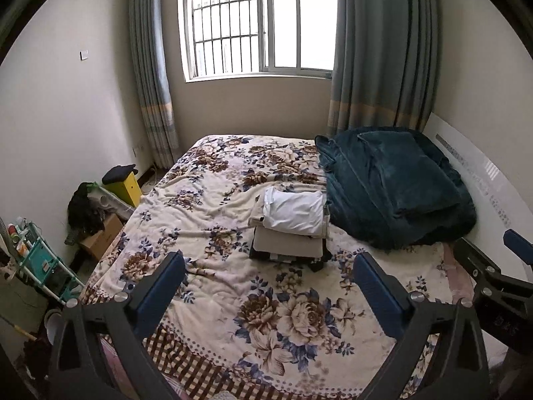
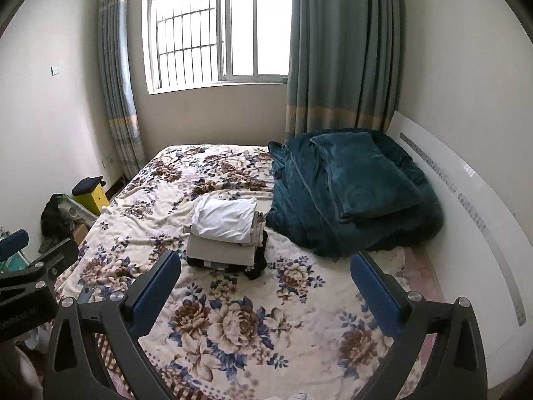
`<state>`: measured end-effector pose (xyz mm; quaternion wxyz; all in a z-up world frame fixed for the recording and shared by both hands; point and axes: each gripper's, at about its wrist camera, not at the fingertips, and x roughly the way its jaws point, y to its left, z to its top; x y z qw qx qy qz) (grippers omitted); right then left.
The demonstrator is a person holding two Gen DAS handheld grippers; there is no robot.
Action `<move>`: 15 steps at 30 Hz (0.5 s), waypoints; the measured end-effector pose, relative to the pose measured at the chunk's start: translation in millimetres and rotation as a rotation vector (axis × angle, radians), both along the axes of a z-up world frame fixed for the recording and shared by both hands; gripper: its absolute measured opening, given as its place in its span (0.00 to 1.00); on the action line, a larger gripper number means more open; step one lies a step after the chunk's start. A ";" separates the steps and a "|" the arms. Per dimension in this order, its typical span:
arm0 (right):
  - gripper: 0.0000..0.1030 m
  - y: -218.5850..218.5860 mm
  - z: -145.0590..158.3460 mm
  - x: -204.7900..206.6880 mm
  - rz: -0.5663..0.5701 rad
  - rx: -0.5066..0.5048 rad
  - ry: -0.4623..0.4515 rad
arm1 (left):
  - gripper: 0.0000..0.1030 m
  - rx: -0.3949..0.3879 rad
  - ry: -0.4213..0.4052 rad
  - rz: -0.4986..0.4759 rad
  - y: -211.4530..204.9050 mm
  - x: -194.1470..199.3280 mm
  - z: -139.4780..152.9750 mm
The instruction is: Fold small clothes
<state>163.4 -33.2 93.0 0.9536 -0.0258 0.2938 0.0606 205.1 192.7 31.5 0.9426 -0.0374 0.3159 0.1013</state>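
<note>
Only from the left wrist shows a cardboard box [image 1: 101, 238]; both grippers' fingers [image 1: 170, 273] [image 2: 165, 275] spread, empty.

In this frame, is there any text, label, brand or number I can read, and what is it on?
None can be read for certain.
Left gripper body: faint white lettering, too blurred to read.
Right gripper body: faint marks, unreadable.
Cardboard box: dark print, too small to read.
Bottles on the teal shelf: labels too small to read.
</note>
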 end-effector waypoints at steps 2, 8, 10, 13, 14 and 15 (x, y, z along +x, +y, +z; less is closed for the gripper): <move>1.00 -1.8 2.6 -1.3 0.001 0.005 -0.005 | 1.00 0.003 -0.005 0.007 -1.5 -2.0 1.6; 1.00 -5.1 6.4 0.0 0.016 0.003 -0.016 | 1.00 0.010 -0.010 0.014 -3.6 -5.7 3.5; 1.00 -4.4 6.7 2.1 0.019 0.007 -0.014 | 1.00 0.012 -0.012 0.016 -3.7 -7.1 4.2; 1.00 -3.5 6.2 2.2 0.020 0.005 -0.014 | 1.00 0.019 -0.015 0.016 -4.5 -8.2 7.4; 1.00 -3.8 6.5 2.0 0.021 0.005 -0.016 | 1.00 0.019 -0.016 0.016 -4.2 -8.5 8.7; 1.00 -3.6 7.7 1.9 0.021 0.004 -0.018 | 1.00 0.019 -0.016 0.019 -4.7 -8.2 7.5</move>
